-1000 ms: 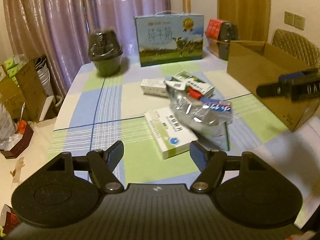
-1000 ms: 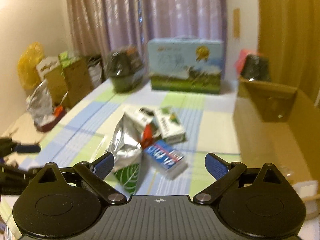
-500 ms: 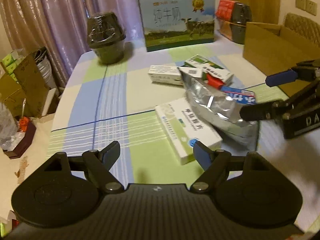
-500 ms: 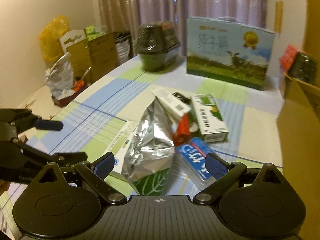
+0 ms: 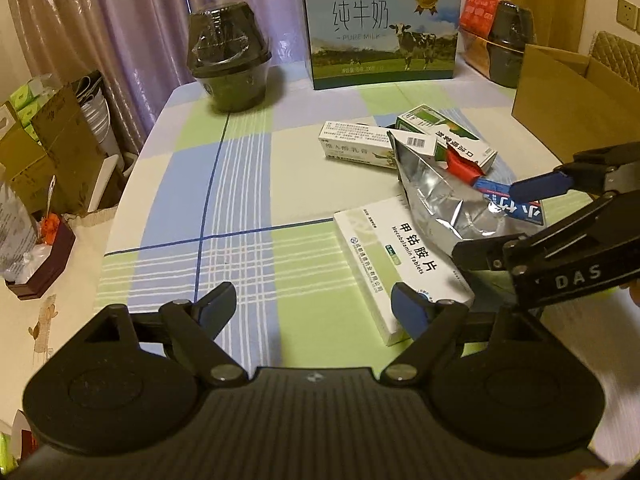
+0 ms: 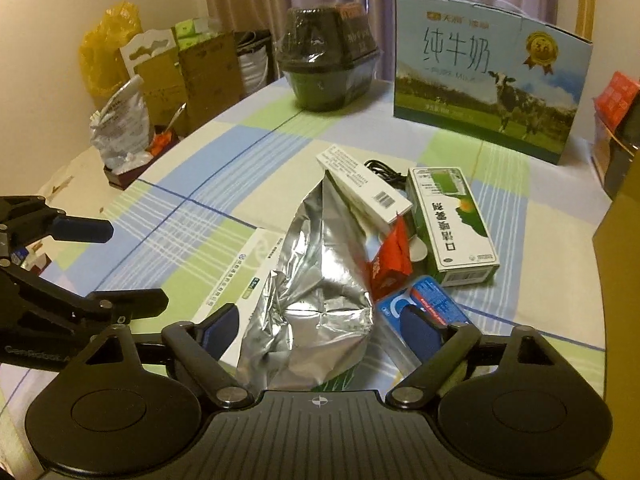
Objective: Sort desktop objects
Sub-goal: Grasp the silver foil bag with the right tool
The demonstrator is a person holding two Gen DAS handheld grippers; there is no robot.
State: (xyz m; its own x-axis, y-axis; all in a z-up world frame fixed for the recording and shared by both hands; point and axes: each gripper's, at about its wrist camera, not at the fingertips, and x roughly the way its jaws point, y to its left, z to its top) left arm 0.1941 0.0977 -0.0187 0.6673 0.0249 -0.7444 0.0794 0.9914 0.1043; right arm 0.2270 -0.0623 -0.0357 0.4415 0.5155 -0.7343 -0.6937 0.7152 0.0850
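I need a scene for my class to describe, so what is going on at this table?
A person is sorting a small pile on a checked tablecloth with two handheld grippers. The right gripper is open, its fingers either side of a crumpled silver foil bag that lies partly over a Mecobalamin tablet box. The left gripper is open and empty beside that box. Nothing is lifted yet; a cardboard box stands at the right.

Right hand-held gripper (image 6: 318, 326) stood spread wide about a crumpled foil bag (image 6: 316, 292); white tablet box (image 6: 248, 268) lay beneath; left hand-held gripper (image 6: 120, 266) hung nearby over the desk (image 6: 240, 152).
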